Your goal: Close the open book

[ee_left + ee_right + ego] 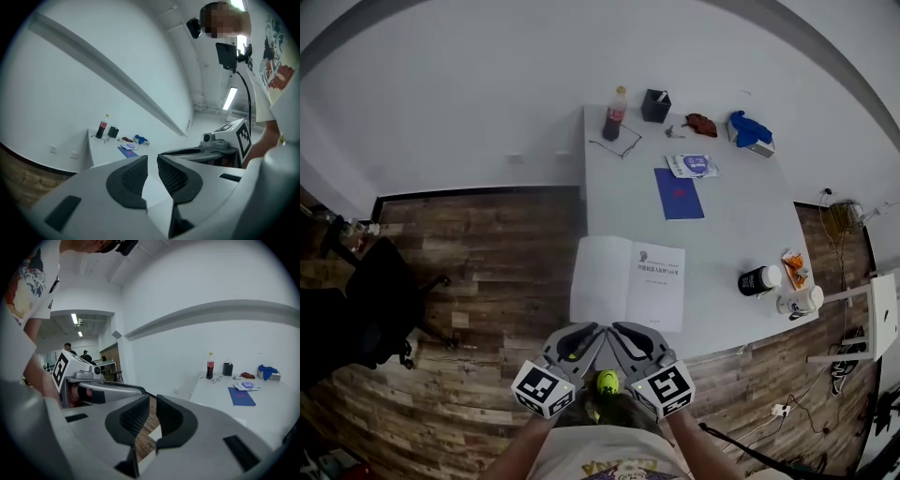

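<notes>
Left hand-held gripper (586, 335) and right hand-held gripper (624, 334) hover slightly parted and empty, book (628, 281) just ahead lying wide open on the worktop (731, 234), so nothing's closed yet.

The open book (628, 281) is showing matt white paper. The desk (731, 234) is looking smooth and matt. The floor (478, 244) is showing grainy wood planks. The left hand-held gripper (152, 161) is showing matt grey plastic with ribbed black pads (131, 180).
</notes>
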`<state>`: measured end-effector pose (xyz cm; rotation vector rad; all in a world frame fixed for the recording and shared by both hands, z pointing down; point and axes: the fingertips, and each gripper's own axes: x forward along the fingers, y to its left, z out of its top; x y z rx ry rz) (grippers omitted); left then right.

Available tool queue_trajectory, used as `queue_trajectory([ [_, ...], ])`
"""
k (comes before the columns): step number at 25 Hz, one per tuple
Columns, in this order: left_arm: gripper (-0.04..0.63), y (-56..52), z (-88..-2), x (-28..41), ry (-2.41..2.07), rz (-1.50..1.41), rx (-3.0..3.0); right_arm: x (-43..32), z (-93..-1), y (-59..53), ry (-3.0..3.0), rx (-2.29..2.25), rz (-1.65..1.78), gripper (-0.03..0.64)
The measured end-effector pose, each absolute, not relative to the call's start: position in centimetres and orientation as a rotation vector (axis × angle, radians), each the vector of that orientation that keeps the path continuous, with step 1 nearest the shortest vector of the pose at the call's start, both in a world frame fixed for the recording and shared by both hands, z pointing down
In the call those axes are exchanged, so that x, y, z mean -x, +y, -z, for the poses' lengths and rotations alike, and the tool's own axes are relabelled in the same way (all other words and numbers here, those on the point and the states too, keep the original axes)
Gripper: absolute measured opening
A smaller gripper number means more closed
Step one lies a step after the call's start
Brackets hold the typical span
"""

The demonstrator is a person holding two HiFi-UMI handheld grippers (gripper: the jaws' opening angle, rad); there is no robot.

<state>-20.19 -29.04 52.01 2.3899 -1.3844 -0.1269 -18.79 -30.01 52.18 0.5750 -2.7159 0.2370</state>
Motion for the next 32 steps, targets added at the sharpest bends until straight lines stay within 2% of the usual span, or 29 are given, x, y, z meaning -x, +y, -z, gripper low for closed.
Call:
queue_trajectory([
  [4, 0.095, -29.5, -56.4, 22.0, -1.396, 0.034, -2.349, 19.4, -54.1, -31.0, -2.690, -0.615, -0.259, 0.031],
  [16, 0.181, -30.3, -69.5, 25.0, -1.407, -0.210, -2.242, 19.9, -59.4, -32.4, -2.617, -0.651, -0.309, 0.031],
  [32, 0.192, -31.5, -79.1, 24.6, -1.440, -0.390, -2.223, 19.7, -61.1, -32.6, -2.580, -0.616, -0.307, 0.031],
])
